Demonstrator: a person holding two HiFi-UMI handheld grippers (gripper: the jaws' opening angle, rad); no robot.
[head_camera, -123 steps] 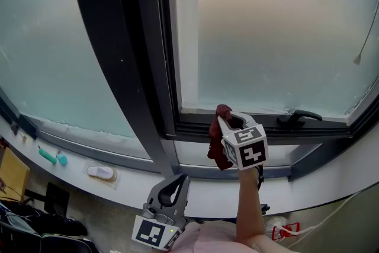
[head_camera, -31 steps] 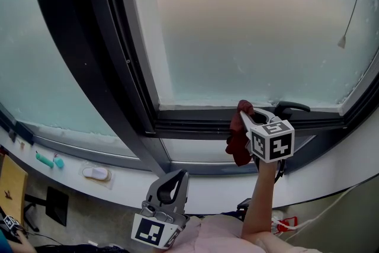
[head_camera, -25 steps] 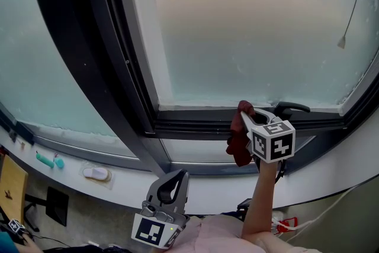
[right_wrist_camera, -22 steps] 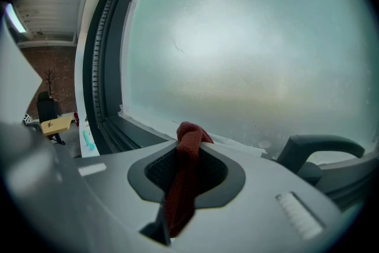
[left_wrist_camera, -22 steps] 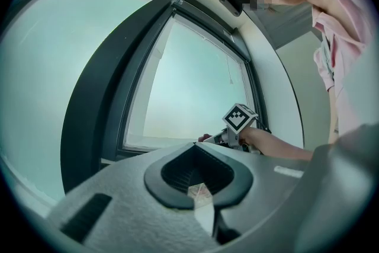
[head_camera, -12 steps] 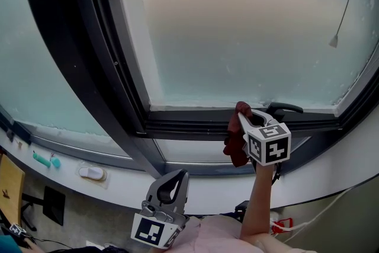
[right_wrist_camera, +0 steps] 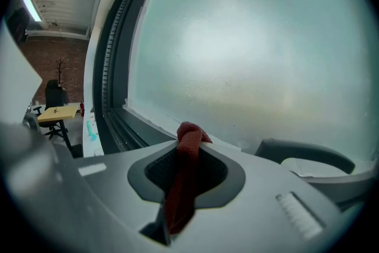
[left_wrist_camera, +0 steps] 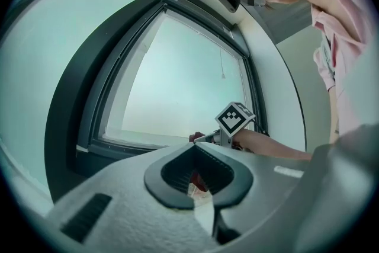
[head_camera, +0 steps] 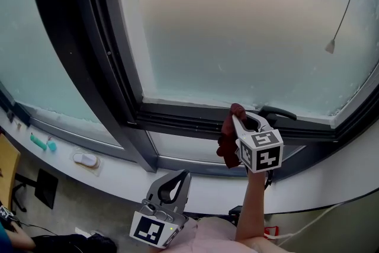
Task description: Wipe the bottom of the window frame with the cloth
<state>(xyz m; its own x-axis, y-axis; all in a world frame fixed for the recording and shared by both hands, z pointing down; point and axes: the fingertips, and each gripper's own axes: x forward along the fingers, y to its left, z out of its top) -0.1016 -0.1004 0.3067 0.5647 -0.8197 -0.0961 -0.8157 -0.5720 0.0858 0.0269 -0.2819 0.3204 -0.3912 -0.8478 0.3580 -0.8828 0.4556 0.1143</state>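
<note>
My right gripper (head_camera: 235, 118) is shut on a dark red cloth (head_camera: 226, 143), which hangs down its left side. Its tips and the cloth's top fold sit at the dark bottom rail of the window frame (head_camera: 177, 120), just left of the black window handle (head_camera: 277, 112). In the right gripper view the cloth (right_wrist_camera: 181, 183) runs between the shut jaws of that gripper (right_wrist_camera: 188, 144), with its bunched end against the frosted pane. My left gripper (head_camera: 179, 176) hangs low by the person's body, shut and holding nothing. The left gripper view shows the right gripper's marker cube (left_wrist_camera: 235, 118) beyond the left gripper (left_wrist_camera: 195, 146).
A thick dark mullion (head_camera: 77, 56) splits the window at left. A blind cord with a pull (head_camera: 330, 47) hangs at upper right. The white sill (head_camera: 195, 189) below carries a teal object (head_camera: 38, 142) and a white object (head_camera: 86, 160) at far left.
Since the oldest frame the right gripper has carried the cloth rightward along the bottom rail, closer to the handle. Over the last second mostly the view has shifted. The left gripper has stayed put.
</note>
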